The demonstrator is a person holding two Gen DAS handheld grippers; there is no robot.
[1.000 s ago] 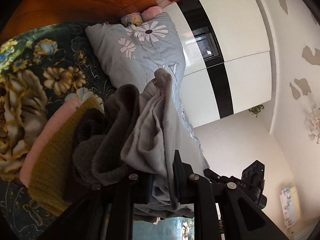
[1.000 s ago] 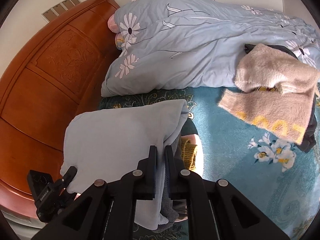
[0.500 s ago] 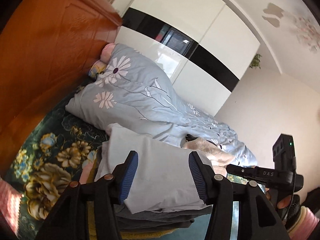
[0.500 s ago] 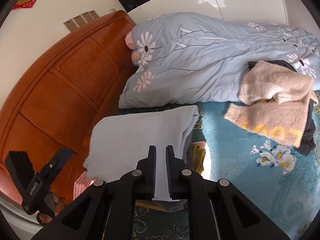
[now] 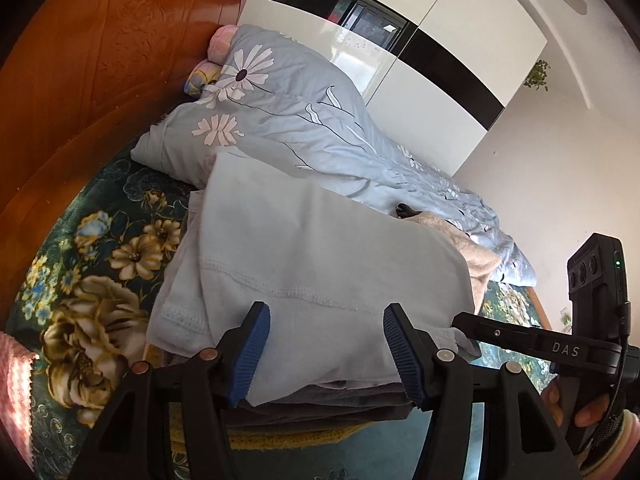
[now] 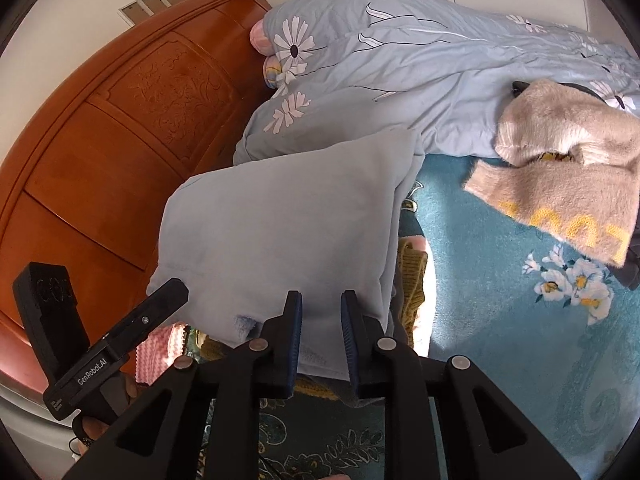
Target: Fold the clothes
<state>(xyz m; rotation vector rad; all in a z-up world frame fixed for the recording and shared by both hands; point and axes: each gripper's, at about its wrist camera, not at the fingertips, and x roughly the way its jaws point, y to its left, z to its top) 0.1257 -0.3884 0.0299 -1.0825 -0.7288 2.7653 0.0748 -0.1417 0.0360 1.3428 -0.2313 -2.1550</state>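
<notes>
Two tongs work over a bed (image 6: 500,320), floral sheet (image 5: 120,264) under everything. Blue quilt (image 6: 440,52) bunched at the wall side, probably to clear room. Folded pale blue garment (image 5: 320,248) tops a stack of folded clothes (image 5: 320,404); beige sweater (image 6: 560,184) lies apart, crumpled. Left tongs (image 5: 326,354) wide, empty; right tongs (image 6: 320,332) narrowly parted, empty.

both handheld tools are matte black, the left gripper (image 5: 326,350) and right gripper (image 6: 320,334) each with ribbed blue finger pads (image 5: 250,350) and round silver screws on angular arms (one body reads "DAS", the other "GenRobot.AI"), a green light glowing on a boxy module.
</notes>
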